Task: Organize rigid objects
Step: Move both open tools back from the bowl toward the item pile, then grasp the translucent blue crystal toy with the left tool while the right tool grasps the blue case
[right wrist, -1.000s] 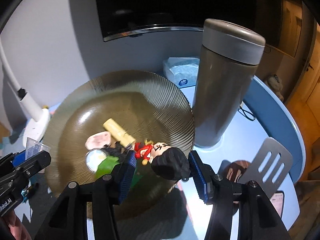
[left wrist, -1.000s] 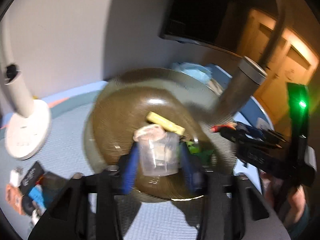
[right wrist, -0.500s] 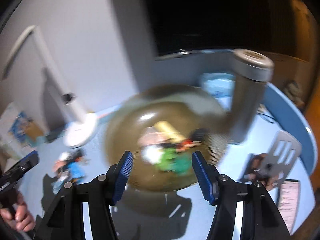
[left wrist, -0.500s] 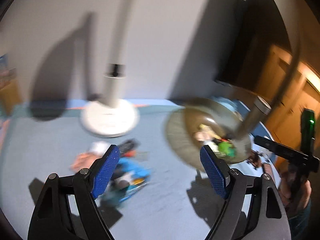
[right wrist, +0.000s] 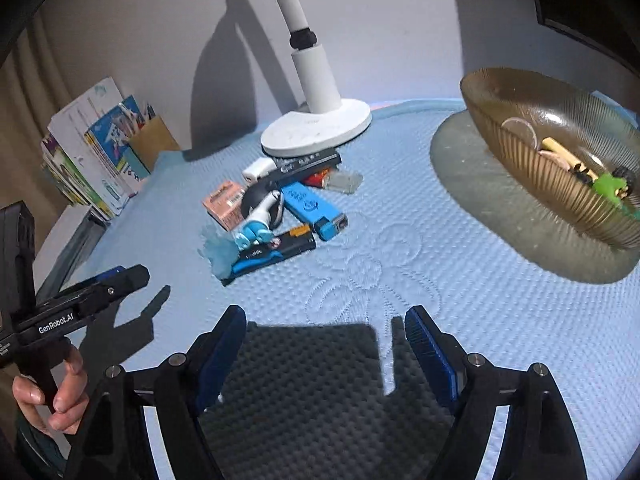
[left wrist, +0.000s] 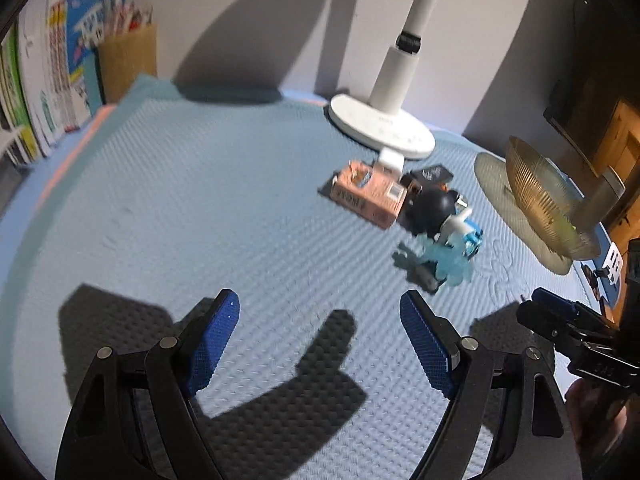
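Observation:
A ribbed amber glass bowl (right wrist: 528, 168) at the right holds several small items, among them a yellow stick (right wrist: 560, 152) and a green piece (right wrist: 608, 190). It also shows in the left wrist view (left wrist: 536, 196). A pile of small objects lies on the blue mat: a pink box (right wrist: 224, 204), a blue lighter (right wrist: 312, 210), a blue and black figure (right wrist: 260, 220), a black tool (right wrist: 276, 254). The pink box (left wrist: 366, 194) and the figure (left wrist: 444, 232) show in the left wrist view. My left gripper (left wrist: 320, 340) is open and empty. My right gripper (right wrist: 326, 350) is open and empty, short of the pile.
A white lamp base (right wrist: 316, 130) with its pole stands behind the pile. Books and a brown pen holder (right wrist: 154, 140) stand at the back left. A grey flask (left wrist: 596, 200) stands behind the bowl. The blue mat (left wrist: 180, 200) stretches to the left.
A second ago both grippers held items over the bowl: a clear cup in the left, a dark-haired figure in the right. Both are now open, empty, and have swung left toward the pile.

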Demonstrator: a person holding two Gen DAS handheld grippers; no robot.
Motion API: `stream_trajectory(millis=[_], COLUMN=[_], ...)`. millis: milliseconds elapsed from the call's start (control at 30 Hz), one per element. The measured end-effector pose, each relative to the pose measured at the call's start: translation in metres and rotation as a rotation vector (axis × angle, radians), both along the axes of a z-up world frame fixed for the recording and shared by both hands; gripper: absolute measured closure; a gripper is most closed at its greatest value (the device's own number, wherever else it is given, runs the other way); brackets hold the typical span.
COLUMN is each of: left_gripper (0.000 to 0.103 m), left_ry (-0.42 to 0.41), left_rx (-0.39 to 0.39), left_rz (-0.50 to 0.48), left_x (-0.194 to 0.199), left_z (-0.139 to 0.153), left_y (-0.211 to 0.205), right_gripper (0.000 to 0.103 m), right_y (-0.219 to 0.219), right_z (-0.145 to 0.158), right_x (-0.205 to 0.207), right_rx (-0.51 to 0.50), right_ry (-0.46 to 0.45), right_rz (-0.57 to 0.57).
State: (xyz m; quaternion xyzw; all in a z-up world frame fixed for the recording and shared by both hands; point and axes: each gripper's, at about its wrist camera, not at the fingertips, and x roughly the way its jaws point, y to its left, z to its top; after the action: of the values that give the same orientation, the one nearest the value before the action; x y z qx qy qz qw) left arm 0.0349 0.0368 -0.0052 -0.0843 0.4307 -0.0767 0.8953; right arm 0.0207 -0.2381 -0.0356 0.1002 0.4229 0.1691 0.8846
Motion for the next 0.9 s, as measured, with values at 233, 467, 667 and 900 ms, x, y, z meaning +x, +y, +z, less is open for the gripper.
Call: stream_trajectory(millis=[233,467,667,900], left_gripper=[0.023,0.024,0.026,0.05], left_ry=[-0.001,-0.02,-0.014,0.066], left_rx=[-0.015,-0.094,0.037,0.016], left_rz=[-0.024,-0.174,-0.289,-0.394], left_x=[-0.006,-0.013,0.014,0.04], left_z=[-0.007,0.03,0.028,0.008], left_y=[-0.005,-0.031,-0.068,-0.086], right_gripper=[0.022,0.022,0.025,0.05], right_y=[-0.018,-0.01,0.002,0.024], right_z=[-0.007,0.007,0.047,0.03], right_x=[0.006,0.009,0.03,0.077], right_rx=[0.059,0.025,-0.2,-0.195], right_ry=[0.035,0.143,0.013,0.005], right_rz=[-0.042,0.018,0.049,0.127])
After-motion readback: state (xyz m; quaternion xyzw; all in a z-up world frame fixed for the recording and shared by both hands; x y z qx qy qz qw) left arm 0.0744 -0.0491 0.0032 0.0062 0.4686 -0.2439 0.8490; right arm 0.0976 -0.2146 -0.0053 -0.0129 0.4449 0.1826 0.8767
